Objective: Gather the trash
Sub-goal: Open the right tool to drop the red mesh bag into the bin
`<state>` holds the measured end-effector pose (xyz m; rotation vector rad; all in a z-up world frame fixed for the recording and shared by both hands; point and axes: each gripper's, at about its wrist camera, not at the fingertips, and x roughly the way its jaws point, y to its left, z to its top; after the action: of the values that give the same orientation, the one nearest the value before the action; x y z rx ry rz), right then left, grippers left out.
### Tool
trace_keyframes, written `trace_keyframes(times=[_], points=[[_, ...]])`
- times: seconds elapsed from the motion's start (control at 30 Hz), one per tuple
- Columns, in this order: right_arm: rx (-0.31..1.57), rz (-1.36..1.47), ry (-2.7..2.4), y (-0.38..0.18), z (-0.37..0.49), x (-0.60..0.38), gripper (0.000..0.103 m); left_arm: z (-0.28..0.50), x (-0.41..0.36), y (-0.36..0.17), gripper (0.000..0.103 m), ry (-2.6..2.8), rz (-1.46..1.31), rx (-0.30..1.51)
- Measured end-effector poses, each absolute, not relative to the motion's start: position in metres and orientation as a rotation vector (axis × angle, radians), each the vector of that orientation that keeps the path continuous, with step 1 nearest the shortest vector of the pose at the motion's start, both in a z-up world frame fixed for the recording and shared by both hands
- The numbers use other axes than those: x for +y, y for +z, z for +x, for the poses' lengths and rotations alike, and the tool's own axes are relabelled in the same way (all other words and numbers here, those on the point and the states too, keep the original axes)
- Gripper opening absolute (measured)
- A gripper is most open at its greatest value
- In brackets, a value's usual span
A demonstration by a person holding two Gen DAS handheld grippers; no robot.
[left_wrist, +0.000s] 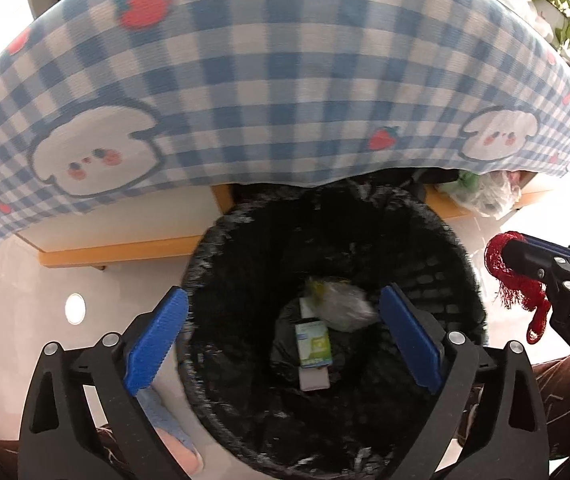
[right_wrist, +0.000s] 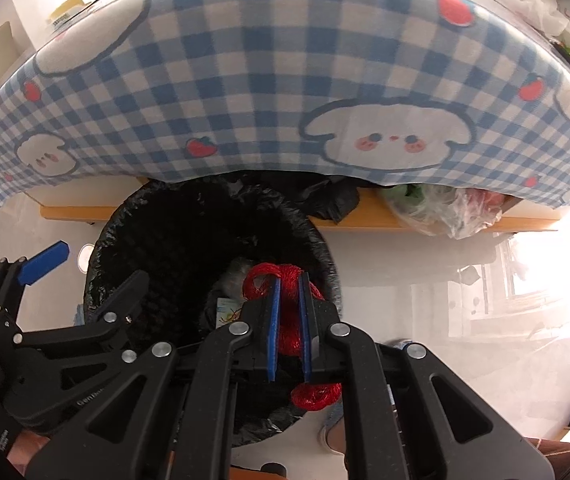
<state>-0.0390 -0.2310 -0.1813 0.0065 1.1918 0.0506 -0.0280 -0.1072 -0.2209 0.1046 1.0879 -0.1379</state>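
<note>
Right gripper (right_wrist: pixel 289 280): clenched on a red mesh net (right_wrist: pixel 285 276), lower centre of the right wrist view, over the bin's near rim.
Left gripper (left_wrist: pixel 281 308): jaws spread wide, holding nothing, above the bin mouth.
Black-lined trash bin (left_wrist: pixel 461 264): bottom centre, on white floor; contains a green-white carton (left_wrist: pixel 313 345) and a crumpled plastic wrapper (left_wrist: pixel 343 304).
Blue gingham tablecloth (left_wrist: pixel 269 80): fills the upper frame, hanging behind the bin.

Crinkly glossy black plastic bin liner (left_wrist: pixel 437 240), soft checked cloth tablecloth (left_wrist: pixel 269 80), stringy red netting (right_wrist: pixel 289 296).
</note>
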Motion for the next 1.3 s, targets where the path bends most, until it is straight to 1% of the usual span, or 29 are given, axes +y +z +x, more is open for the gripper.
trace_keyframes(times=[0.07,0.37,0.63,0.87,0.97,1.03,1.07,1.1,1.17,1.2,1.23,1.3], points=[[1.2,0.015,0.072,-0.185,-0.038,-0.222,0.008,-0.028,-0.095,-0.221,0.097,-0.115,0.098,1.084],[1.185,-0.009,0.117,-0.189,-0.032,-0.183,0.008,-0.031,-0.047,-0.213,0.097,-0.045,0.047,1.07],[1.187,-0.026,0.148,-0.192,-0.028,-0.159,0.008,-0.033,-0.034,-0.211,0.097,-0.032,0.046,1.062],[1.207,-0.036,0.156,-0.199,-0.027,-0.156,0.013,-0.032,-0.027,-0.214,0.097,-0.017,0.036,1.073],[1.213,-0.032,0.155,-0.203,-0.028,-0.158,0.019,-0.031,-0.03,-0.217,0.097,-0.017,0.044,1.077],[1.214,-0.033,0.148,-0.204,-0.029,-0.16,0.031,-0.031,-0.032,-0.219,0.097,-0.019,0.05,1.081],[1.21,-0.044,0.136,-0.204,-0.03,-0.16,0.034,-0.03,-0.033,-0.22,0.097,-0.019,0.052,1.083],[1.209,-0.05,0.13,-0.203,-0.03,-0.161,0.04,-0.03,-0.034,-0.221,0.097,-0.02,0.054,1.085],[1.204,-0.053,0.116,-0.2,-0.03,-0.165,0.044,-0.03,-0.035,-0.222,0.097,-0.016,0.056,1.087],[1.205,-0.053,0.108,-0.199,-0.03,-0.167,0.049,-0.029,-0.035,-0.222,0.097,-0.014,0.056,1.089],[1.201,-0.052,0.094,-0.197,-0.03,-0.171,0.057,-0.029,-0.035,-0.223,0.097,-0.009,0.053,1.093],[1.19,-0.053,0.072,-0.194,-0.03,-0.176,0.068,-0.028,-0.034,-0.221,0.097,-0.006,0.047,1.095]])
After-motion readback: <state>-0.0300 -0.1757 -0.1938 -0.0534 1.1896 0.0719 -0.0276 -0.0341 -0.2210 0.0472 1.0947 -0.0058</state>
